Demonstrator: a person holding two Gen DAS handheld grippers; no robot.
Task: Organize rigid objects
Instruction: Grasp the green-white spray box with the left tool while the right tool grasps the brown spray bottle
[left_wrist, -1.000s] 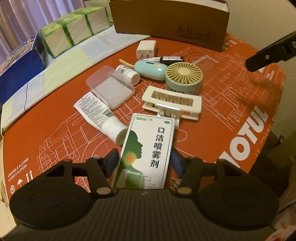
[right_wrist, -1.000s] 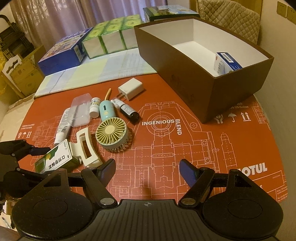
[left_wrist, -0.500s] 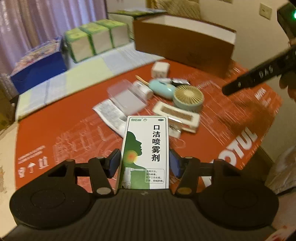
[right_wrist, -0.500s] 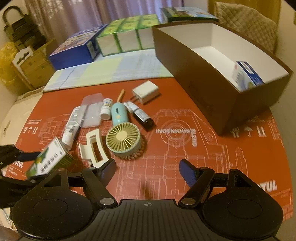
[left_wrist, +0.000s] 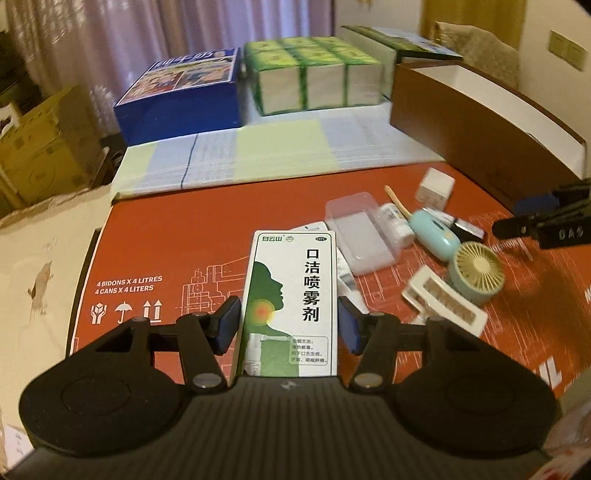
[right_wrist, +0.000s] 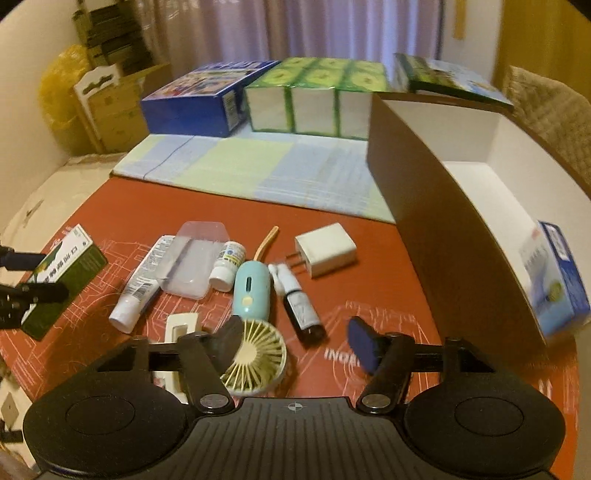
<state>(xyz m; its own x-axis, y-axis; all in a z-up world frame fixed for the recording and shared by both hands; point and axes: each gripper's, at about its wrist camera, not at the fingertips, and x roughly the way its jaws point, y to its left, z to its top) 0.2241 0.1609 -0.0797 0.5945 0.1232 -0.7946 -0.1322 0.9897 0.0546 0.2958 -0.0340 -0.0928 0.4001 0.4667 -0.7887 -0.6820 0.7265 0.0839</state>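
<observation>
Pinching the green-and-white spray box (left_wrist: 291, 302) by its long sides, my left fingers (left_wrist: 290, 328) hold it above the red counter (left_wrist: 177, 236), its long axis running along the fingers, brand end pointing away. My right fingers (right_wrist: 295, 341) have just been closing, spread over the yellow fan (right_wrist: 255, 358) without pressing it, beside the brown box (right_wrist: 454, 258).

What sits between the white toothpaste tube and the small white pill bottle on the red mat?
In the right wrist view, a clear plastic case lies between the toothpaste tube and the pill bottle.
</observation>
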